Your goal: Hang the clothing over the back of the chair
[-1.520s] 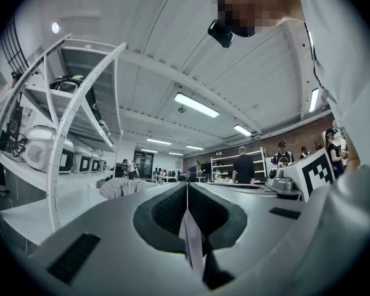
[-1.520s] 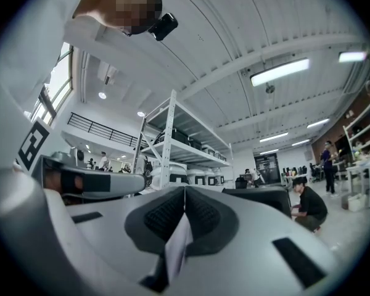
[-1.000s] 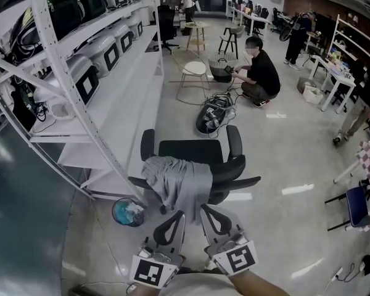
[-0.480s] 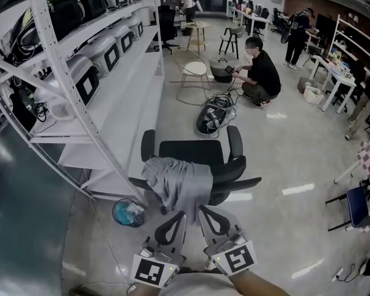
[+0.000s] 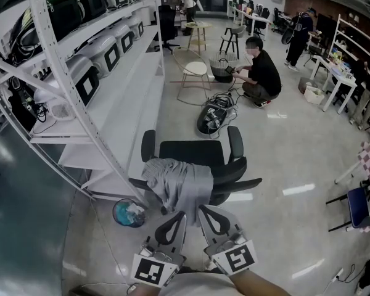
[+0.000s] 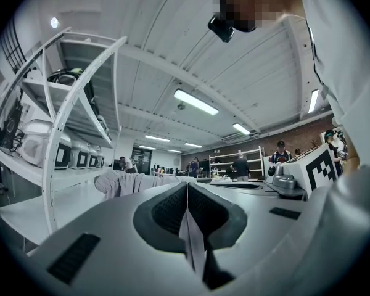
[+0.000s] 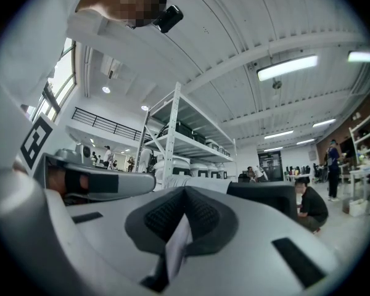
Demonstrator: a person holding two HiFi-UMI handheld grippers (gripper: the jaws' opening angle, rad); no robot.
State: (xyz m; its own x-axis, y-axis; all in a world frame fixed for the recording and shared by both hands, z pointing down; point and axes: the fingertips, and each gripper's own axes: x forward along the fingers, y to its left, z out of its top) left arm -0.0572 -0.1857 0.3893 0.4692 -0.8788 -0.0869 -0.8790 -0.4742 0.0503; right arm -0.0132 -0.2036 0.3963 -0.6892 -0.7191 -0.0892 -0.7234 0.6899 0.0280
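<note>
Closed flush, with nothing between the jaws, on left gripper (image 6: 187, 190) and right gripper (image 7: 184, 193) alike; side by side at 6 o'clock in the head view. Just past the tips, toward 12 o'clock: gray clothing (image 5: 182, 187), draped over the back of the black chair (image 5: 191, 152), nearer its 9 o'clock end.

Readable text: none could be made out in any view.
Left cube (image 5: 153, 271), on the left hand-held gripper (image 5: 180, 216): bore a black-and-white square marker, a pattern without letters or digits.
Right cube (image 5: 237, 259), on the right hand-held gripper (image 5: 203, 211): bore a like marker, nothing to read.
Machines (image 5: 86, 82) on the left shelves: any print was too small to read.
</note>
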